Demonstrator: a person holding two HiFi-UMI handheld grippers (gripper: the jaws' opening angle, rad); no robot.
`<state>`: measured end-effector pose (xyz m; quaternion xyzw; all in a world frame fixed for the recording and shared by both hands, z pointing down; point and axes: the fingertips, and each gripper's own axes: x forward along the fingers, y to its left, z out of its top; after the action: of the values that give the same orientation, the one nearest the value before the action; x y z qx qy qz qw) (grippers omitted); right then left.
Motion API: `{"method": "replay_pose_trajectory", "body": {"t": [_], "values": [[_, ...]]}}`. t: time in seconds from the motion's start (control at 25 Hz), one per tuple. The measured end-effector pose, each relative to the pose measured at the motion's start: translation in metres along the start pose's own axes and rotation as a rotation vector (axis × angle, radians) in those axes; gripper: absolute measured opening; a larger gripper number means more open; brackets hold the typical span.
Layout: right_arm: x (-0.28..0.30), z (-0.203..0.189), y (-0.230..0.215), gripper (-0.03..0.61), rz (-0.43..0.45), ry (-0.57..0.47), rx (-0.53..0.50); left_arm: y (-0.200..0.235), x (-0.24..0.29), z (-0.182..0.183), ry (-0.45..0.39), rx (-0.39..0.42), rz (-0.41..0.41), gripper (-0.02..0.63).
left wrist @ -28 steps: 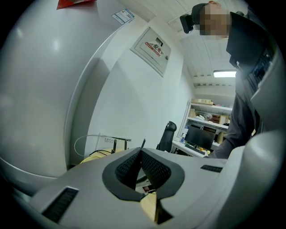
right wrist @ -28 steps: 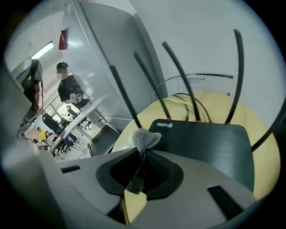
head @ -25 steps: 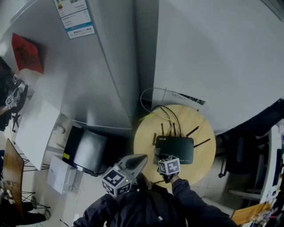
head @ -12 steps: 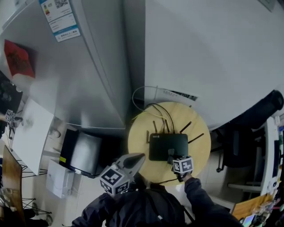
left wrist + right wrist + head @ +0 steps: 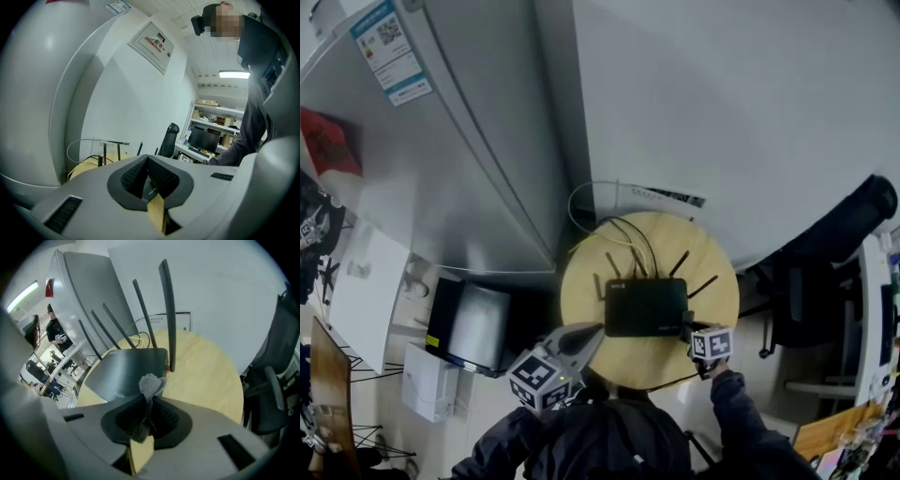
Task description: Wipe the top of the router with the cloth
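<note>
A black router [image 5: 645, 307] with several upright antennas [image 5: 168, 310] lies on a round wooden table [image 5: 661, 361]. My right gripper [image 5: 687, 327] sits at the router's right front edge, shut on a small crumpled grey cloth [image 5: 151, 384]. In the right gripper view the cloth pokes out past the fingertips, over the corner of the router [image 5: 123, 371]. My left gripper [image 5: 584, 337] hovers at the table's front left edge, off the router. Its jaws are shut with nothing between them [image 5: 146, 161].
Yellow and white cables [image 5: 605, 223] loop behind the router by the white wall. A tall grey cabinet [image 5: 441, 141] stands left of the table, with a dark box [image 5: 473, 323] on the floor below. A black office chair [image 5: 274, 380] is to the right.
My right gripper has slid with the cloth from the router's front left part across to its right edge. The left gripper has stayed at the table's front left.
</note>
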<state>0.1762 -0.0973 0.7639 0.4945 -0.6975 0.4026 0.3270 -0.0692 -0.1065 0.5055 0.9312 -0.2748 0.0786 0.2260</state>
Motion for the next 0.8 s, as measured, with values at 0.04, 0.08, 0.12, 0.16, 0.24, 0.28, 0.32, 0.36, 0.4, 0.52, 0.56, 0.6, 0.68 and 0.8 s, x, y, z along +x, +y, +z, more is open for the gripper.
{"method": "replay_pose_trajectory", "body": {"t": [0.04, 0.08, 0.12, 0.16, 0.24, 0.28, 0.32, 0.36, 0.4, 0.52, 0.56, 0.6, 0.68, 0.8], "values": [[0.0, 0.0, 0.0, 0.072, 0.001, -0.004, 0.002, -0.001, 0.002, 0.0, 0.001, -0.002, 0.006, -0.008], [-0.001, 0.001, 0.001, 0.072, 0.008, -0.012, 0.009, -0.003, 0.003, -0.001, 0.003, -0.006, 0.013, -0.008], [-0.003, 0.003, 0.004, 0.071, 0.024, -0.025, 0.017, -0.004, 0.004, -0.002, 0.007, -0.01, 0.021, -0.008], [-0.007, 0.006, 0.01, 0.071, 0.049, -0.045, 0.021, -0.006, 0.005, -0.004, 0.012, -0.013, 0.028, -0.008], [-0.02, 0.018, 0.03, 0.071, 0.121, -0.105, 0.012, -0.01, 0.006, -0.004, 0.018, -0.01, 0.046, -0.008], [-0.026, 0.025, 0.041, 0.071, 0.158, -0.138, -0.002, -0.012, 0.007, -0.003, 0.017, -0.008, 0.056, -0.008], [-0.034, 0.032, 0.053, 0.071, 0.19, -0.173, -0.023, -0.013, 0.008, -0.002, 0.015, -0.006, 0.067, -0.008], [-0.043, 0.04, 0.065, 0.071, 0.219, -0.208, -0.048, -0.015, 0.009, -0.001, 0.013, -0.005, 0.077, -0.008], [-0.053, 0.047, 0.078, 0.071, 0.245, -0.243, -0.073, -0.018, 0.01, -0.001, 0.013, -0.005, 0.084, -0.008], [-0.085, 0.066, 0.113, 0.071, 0.304, -0.335, -0.133, -0.027, 0.012, -0.004, 0.011, -0.008, 0.086, -0.006], [-0.095, 0.069, 0.123, 0.071, 0.316, -0.359, -0.15, -0.031, 0.012, -0.005, 0.009, -0.005, 0.082, -0.008], [-0.105, 0.07, 0.133, 0.071, 0.323, -0.379, -0.166, -0.035, 0.011, -0.007, 0.009, -0.002, 0.077, -0.008], [-0.123, 0.07, 0.151, 0.071, 0.324, -0.413, -0.191, -0.045, 0.008, -0.012, 0.009, 0.0, 0.059, -0.008], [-0.147, 0.066, 0.174, 0.071, 0.323, -0.456, -0.206, -0.058, 0.001, -0.014, -0.001, 0.01, 0.023, -0.008]]}}
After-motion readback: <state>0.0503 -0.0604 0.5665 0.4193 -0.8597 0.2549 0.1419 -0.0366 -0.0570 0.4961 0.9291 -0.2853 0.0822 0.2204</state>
